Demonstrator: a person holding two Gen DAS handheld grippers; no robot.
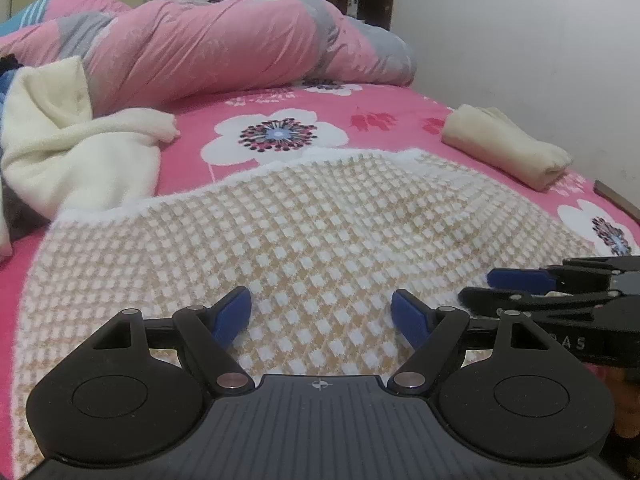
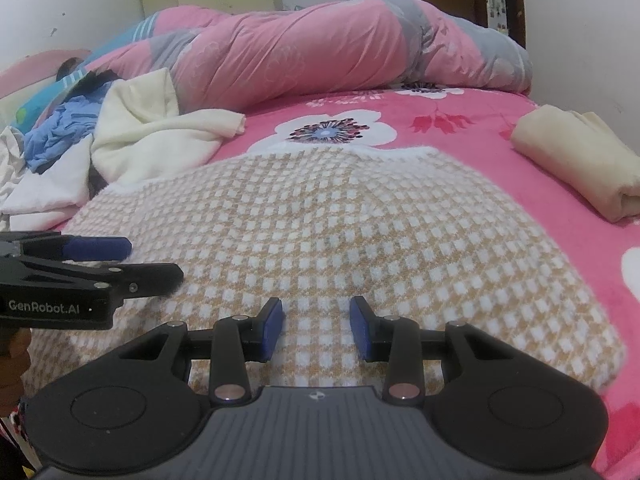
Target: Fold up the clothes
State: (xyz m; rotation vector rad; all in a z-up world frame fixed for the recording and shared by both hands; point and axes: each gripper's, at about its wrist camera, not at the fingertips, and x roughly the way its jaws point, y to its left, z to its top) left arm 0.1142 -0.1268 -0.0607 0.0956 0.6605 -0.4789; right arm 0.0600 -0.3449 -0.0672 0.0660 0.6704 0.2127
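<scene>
A tan and white checked knit garment (image 1: 304,232) (image 2: 328,232) lies spread flat on the pink flowered bed sheet (image 1: 360,120) (image 2: 460,128). My left gripper (image 1: 322,314) hovers low over its near edge, open, with nothing between the blue pads. It also shows from the side in the right wrist view, at the left (image 2: 152,262). My right gripper (image 2: 316,326) sits over the near edge too, open with a narrower gap and nothing in it. Its fingers enter the left wrist view at the right (image 1: 476,286).
A folded cream cloth (image 1: 508,146) (image 2: 576,160) rests at the right by the wall. A loose cream garment (image 1: 76,148) (image 2: 156,132) and a blue one (image 2: 60,132) are piled at the left. A rolled pink and grey duvet (image 1: 248,40) (image 2: 340,44) crosses the far side.
</scene>
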